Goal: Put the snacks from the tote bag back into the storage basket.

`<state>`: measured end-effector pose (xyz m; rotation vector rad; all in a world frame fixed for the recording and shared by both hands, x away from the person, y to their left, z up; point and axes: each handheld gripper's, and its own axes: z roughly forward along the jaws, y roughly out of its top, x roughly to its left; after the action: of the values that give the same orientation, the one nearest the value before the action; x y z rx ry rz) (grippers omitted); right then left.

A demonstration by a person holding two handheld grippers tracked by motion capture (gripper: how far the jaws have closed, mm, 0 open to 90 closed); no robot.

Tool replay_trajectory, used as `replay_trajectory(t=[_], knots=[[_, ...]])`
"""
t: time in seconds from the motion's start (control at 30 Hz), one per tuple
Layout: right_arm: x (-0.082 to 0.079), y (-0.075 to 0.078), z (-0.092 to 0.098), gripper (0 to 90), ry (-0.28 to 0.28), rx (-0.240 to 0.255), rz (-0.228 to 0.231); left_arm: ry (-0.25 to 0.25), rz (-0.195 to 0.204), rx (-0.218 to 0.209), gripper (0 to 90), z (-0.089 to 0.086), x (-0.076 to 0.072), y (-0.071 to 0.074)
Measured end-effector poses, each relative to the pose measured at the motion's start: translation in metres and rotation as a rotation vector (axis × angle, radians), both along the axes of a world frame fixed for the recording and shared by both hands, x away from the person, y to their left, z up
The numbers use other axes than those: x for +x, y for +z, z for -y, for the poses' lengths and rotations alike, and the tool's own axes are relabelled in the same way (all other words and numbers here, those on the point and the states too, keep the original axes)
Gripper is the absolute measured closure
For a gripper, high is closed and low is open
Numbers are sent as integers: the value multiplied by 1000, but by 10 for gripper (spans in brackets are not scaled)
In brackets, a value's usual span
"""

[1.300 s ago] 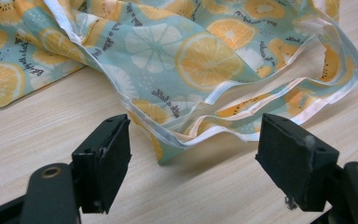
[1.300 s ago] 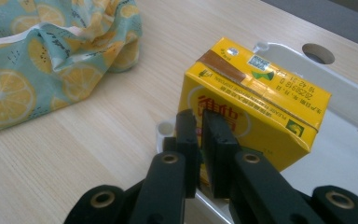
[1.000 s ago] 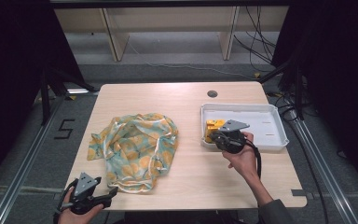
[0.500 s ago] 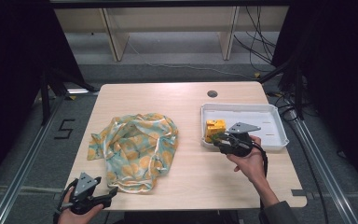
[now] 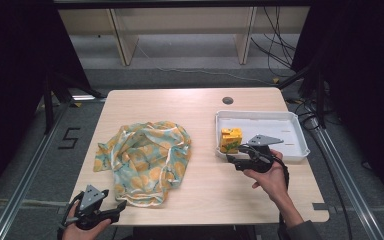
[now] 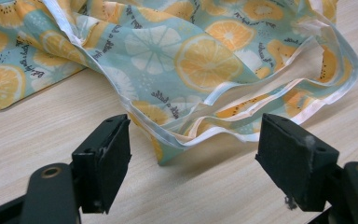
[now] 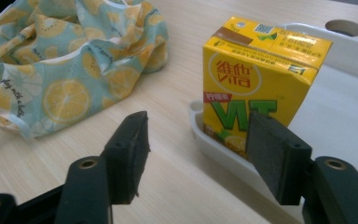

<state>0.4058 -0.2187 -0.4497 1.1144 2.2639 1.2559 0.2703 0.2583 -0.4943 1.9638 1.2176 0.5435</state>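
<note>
Ahead of my right tongs, which have backed off toward me, the glossy yellow carton stands upright in the white tray; jaws spread, empty. My left tongs rest unmoved at the wood-grain counter edge, agape before the crumpled citrus-print cloth.

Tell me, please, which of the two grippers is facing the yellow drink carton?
The right gripper. Its open jaws point at the yellow drink carton standing in the white tray, while the left gripper faces the lemon-print cloth instead.
</note>
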Motion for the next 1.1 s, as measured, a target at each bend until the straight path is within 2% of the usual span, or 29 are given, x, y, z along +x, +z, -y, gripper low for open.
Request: replay_trajectory(t=[0.03,0.07,0.23,0.27,0.3,0.33,0.37,0.43,0.47,0.5,0.53,0.57,0.7,0.93,0.97,1.03,1.07,1.1], knots=[[0,0,0,374,0,0,0,0,2,-1,250,0,0,0],[-3,0,-1,366,-9,10,-32,0,1,-1,250,0,0,0],[-4,-3,0,334,7,0,-14,3,-2,-5,249,0,0,-1],[-5,-4,-1,328,4,17,-26,2,-2,-5,250,0,0,-1],[-5,-4,0,326,22,2,-25,2,-2,-5,250,0,0,-1],[-7,-6,-2,315,9,18,-24,2,-2,-4,249,0,0,-1],[-7,-5,0,311,29,3,-30,3,-4,-3,250,1,0,-1],[-8,-7,-1,308,40,11,-26,5,-3,-1,250,1,0,-1],[-11,-6,-2,306,31,15,-46,4,-3,-2,250,1,0,-1],[-12,-6,-2,304,36,9,-45,2,-4,-3,249,0,0,-1],[-11,-7,-2,304,37,8,-23,8,-3,-6,250,0,0,-1],[-12,-7,-2,302,51,2,-32,8,-3,-6,250,0,0,-1],[-15,-9,-3,295,48,-7,-22,3,-4,-4,249,0,0,-1],[-21,-9,-5,283,52,-8,-42,7,-2,-1,250,1,0,-1],[-21,-10,-4,282,55,-12,-26,7,-3,0,250,1,0,-1],[-23,-12,-4,275,65,-8,-33,6,-4,-1,250,1,0,-1],[-26,-12,-5,275,60,4,-52,3,-3,2,250,1,0,-1],[-25,-12,-3,274,64,-22,-36,3,-3,2,250,1,0,-1]])
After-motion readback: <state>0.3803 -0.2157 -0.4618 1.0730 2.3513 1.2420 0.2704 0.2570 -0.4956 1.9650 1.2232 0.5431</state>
